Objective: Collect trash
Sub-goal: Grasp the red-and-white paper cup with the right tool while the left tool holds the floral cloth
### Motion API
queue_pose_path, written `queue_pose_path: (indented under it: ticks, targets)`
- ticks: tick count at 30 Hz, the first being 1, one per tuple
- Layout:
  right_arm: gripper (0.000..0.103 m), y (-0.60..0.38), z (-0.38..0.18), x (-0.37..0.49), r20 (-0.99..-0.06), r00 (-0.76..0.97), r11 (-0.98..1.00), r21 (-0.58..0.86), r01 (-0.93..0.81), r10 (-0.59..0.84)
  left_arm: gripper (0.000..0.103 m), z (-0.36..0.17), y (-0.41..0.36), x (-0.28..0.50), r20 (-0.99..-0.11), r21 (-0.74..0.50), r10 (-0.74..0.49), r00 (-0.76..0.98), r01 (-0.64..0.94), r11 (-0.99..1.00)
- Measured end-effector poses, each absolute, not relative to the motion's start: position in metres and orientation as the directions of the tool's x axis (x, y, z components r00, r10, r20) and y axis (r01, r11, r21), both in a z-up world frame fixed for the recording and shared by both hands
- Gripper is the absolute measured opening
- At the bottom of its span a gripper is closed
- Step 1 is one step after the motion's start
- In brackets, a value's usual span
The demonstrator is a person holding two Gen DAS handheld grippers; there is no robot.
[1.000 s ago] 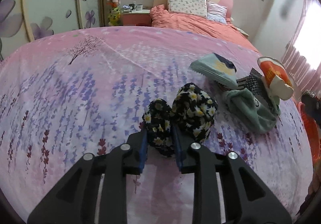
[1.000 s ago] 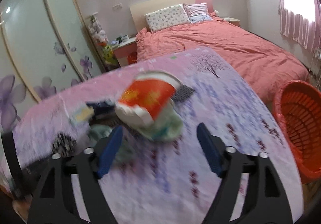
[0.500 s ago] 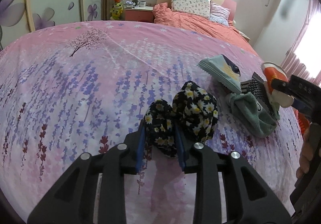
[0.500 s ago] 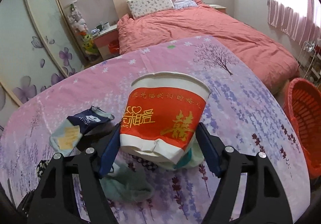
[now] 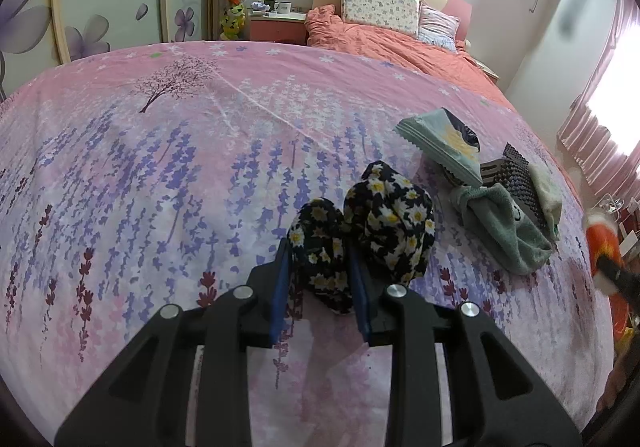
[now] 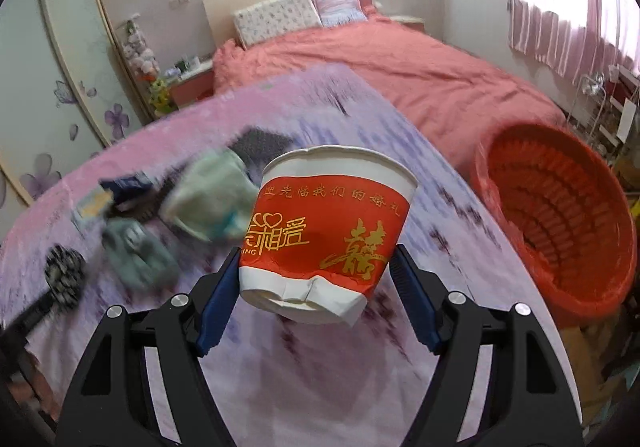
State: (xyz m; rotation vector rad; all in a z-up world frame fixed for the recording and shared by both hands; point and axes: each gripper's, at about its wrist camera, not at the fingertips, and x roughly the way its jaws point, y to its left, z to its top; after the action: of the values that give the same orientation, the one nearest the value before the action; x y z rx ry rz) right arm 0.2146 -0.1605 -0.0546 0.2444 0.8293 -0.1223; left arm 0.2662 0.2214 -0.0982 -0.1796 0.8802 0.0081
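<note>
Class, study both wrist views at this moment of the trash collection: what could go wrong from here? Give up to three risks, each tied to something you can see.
1. The paper cup is crumpled at its base between the right gripper fingers; it may buckle further or slip before reaching the orange basket.
2. The left gripper is closed on the daisy-print cloth, which looks like clothing, not trash, and could be wrongly binned.
3. The snack wrapper could be overlooked among the socks.

Daylight floods in through the pink-curtained window (image 5: 612,87), which is blown out to white glare in both views. The room is otherwise softly and evenly lit, with faint shadows. The left wrist view is sharp; the right wrist view shows motion blur across the lavender-printed pink bedspread (image 6: 320,119). Fisheye bending curves the edges, and the corners are black.
</note>
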Motion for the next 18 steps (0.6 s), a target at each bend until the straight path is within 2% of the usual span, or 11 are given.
queue_pose_path:
  ticks: [10, 13, 18]
  targets:
    - [0.074, -0.171, -0.067, 0.211, -0.763, 0.645, 0.952, 0.235, 0.198, 0.053, 0.03, -0.097, 0.211, 0.269, -0.773, -0.124, -0.044, 0.633, -0.083, 0.989]
    - [0.078, -0.175, -0.071, 0.211, -0.765, 0.64, 0.942, 0.262, 0.209, 0.071, 0.03, -0.097, 0.212, 0.269, -0.773, -0.12, -0.041, 0.633, -0.082, 0.989]
    - [0.08, -0.172, -0.075, 0.209, -0.769, 0.637, 0.942, 0.249, 0.225, 0.051, 0.03, -0.097, 0.208, 0.269, -0.773, -0.122, -0.042, 0.633, -0.083, 0.989]
